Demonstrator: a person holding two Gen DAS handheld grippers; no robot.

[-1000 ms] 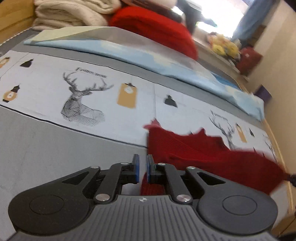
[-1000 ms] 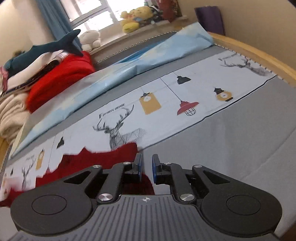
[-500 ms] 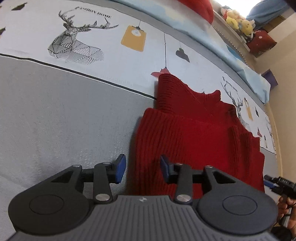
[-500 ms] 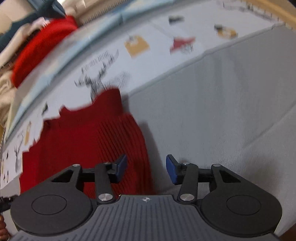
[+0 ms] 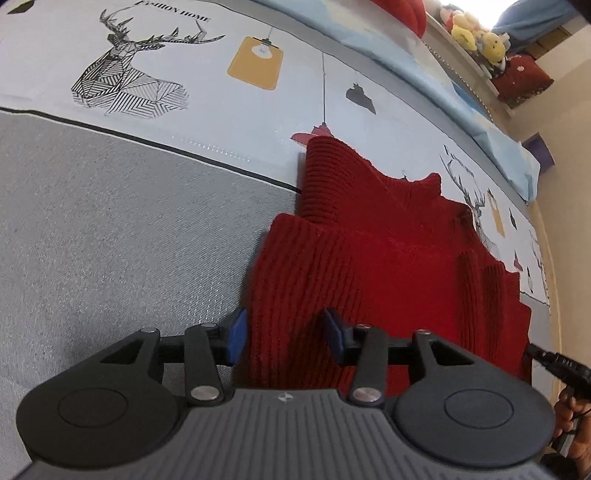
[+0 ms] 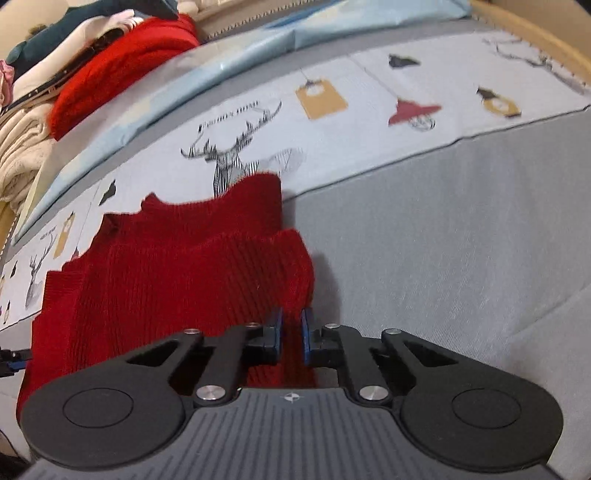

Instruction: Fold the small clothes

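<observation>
A dark red knitted sweater (image 5: 388, 258) lies flat on the bed, folded over itself, with a ribbed sleeve end pointing to the far side. My left gripper (image 5: 283, 339) is open, its blue pads either side of the sweater's near left edge. In the right wrist view the same sweater (image 6: 177, 266) lies left of centre. My right gripper (image 6: 291, 334) is shut on the sweater's near right corner, and the cloth rises in a small peak between the pads. The right gripper's tip (image 5: 554, 363) shows at the far right of the left wrist view.
The bed has a grey cover (image 6: 461, 240) and a pale sheet with deer and lamp prints (image 5: 166, 66). A light blue quilt (image 6: 258, 48) lies behind it. Piled red and cream clothes (image 6: 110, 74) sit at the back. Soft toys (image 5: 476, 33) line the window sill.
Both grippers dropped to the sweater's near edge and opened. The right gripper has since closed on the sweater's right corner. The left gripper stays open and has moved a little closer.
</observation>
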